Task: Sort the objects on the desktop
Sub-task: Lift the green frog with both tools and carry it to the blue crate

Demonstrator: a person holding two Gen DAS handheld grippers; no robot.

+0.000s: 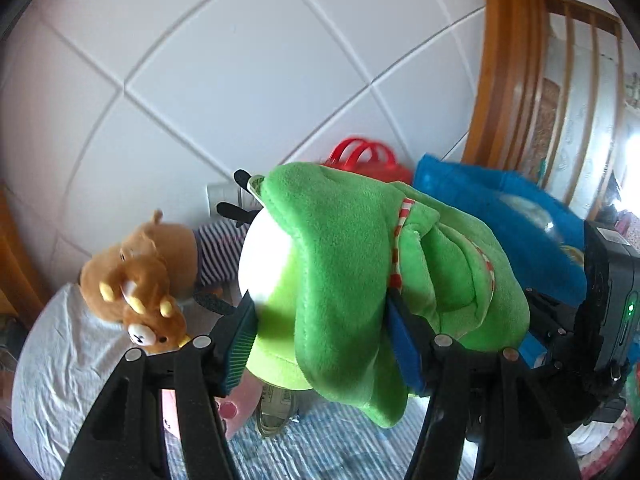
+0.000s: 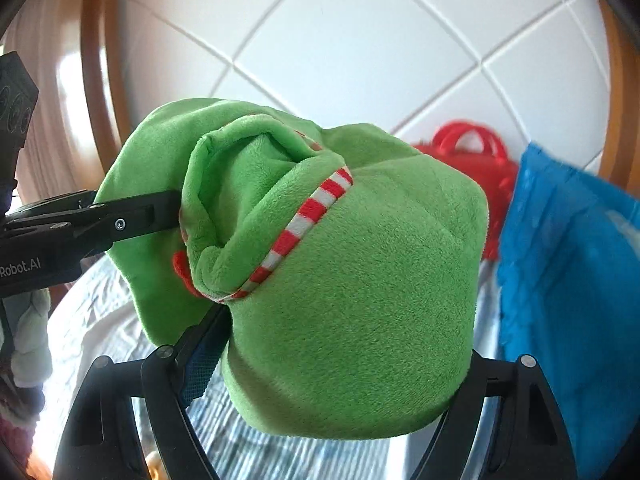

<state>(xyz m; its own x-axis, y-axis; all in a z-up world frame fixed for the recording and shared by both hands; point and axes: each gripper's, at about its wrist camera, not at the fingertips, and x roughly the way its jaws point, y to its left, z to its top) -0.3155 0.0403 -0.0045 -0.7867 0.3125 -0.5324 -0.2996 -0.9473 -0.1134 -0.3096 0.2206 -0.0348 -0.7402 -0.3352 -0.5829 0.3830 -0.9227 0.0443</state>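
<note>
A green plush toy [image 1: 344, 280] with a white eye and red-and-white striped trim hangs in the air, gripped from both sides. My left gripper [image 1: 320, 332] is shut on its head end, blue pads pressed into the fabric. My right gripper [image 2: 332, 364] is shut on the toy's body [image 2: 360, 300]. The left gripper's black finger [image 2: 132, 216] shows in the right wrist view, pinching the toy. The right gripper's body [image 1: 608, 300] shows at the right edge of the left wrist view.
A brown bear plush [image 1: 140, 280] in a striped shirt lies on the grey-white bedding [image 1: 64, 360]. A blue bag [image 1: 520, 216] and a red-handled bag [image 1: 368, 156] sit against the white tiled wall [image 1: 240, 60]. A wooden frame [image 1: 500, 60] stands at the right.
</note>
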